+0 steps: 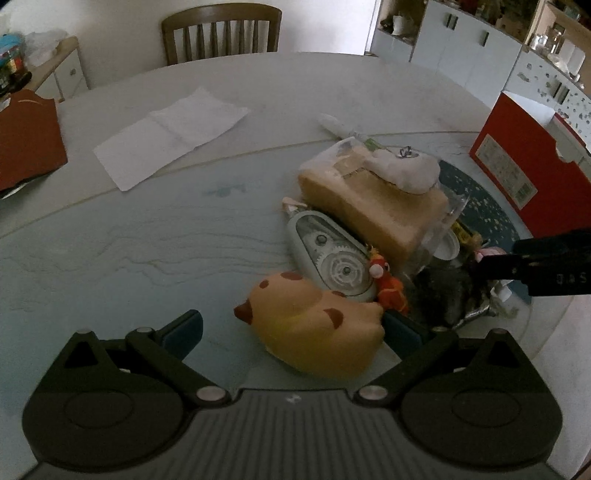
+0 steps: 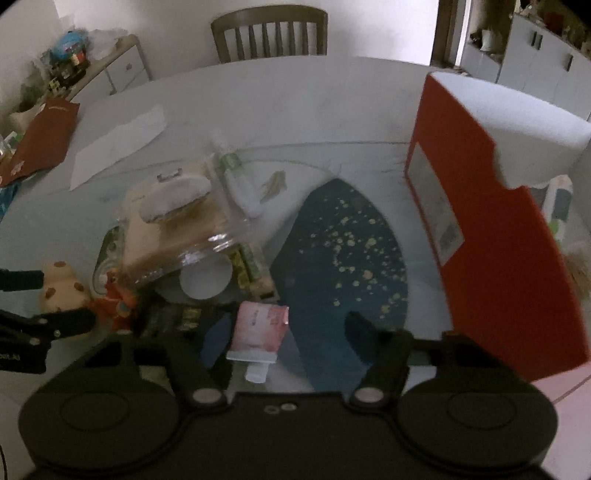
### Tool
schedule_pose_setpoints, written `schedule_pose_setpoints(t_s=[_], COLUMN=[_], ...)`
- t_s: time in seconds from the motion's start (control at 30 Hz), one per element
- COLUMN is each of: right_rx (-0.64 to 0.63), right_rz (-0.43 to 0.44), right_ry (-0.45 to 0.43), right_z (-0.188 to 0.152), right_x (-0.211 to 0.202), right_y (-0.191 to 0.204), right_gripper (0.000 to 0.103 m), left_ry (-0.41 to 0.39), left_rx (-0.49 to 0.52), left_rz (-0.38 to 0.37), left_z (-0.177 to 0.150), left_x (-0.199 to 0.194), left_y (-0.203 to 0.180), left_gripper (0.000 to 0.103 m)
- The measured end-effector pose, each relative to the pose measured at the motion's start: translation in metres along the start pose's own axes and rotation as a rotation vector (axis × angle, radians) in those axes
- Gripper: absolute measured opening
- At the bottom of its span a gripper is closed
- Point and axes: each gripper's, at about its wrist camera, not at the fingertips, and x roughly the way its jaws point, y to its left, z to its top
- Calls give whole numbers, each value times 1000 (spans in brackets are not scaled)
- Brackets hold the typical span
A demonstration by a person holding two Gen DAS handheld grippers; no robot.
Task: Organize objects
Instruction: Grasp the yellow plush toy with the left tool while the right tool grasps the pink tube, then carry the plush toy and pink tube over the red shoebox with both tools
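Your left gripper (image 1: 291,332): jaws spread wide around one yellow duck toy (image 1: 314,328), not clamped. One tape dispenser (image 1: 328,254), one orange figurine (image 1: 388,284) beside it. Your right gripper (image 2: 284,336): jaws wide, one pink tube (image 2: 258,332) between, unheld. One red box (image 2: 498,236) far right.

Both wrist cameras are looking low and close across the table (image 1: 147,229) toward the chair (image 1: 221,33). The left one is sitting left of the clutter, the right one nearer the red box (image 2: 491,236); both are sharing the yellow toy (image 1: 314,332).
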Motion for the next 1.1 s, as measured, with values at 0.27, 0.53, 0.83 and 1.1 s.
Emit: schedule_pose_setpoints(t_s=[0.27,0.53,0.83,1.1], right_rx=[30,48,57,49], right_rz=[45,50,76,81], right_ry=[20,4,-49,-90], right_z=[-4,-8,-16,-21], right_x=[0,-7,-46,-87], right_y=[-2,-9,-10,-18], right_gripper=[39,26,26,26], left_ry=[-18,-31,-39,-77], left_rx=[-7,-16,-36,-8], left_rz=[-51,-55,-78,-101], left_z=[-4,-7,-13,-9], left_x=[-3,-10,-37,-70], left_y=[1,-2,-8,-34], left_gripper=[85,72,71,71])
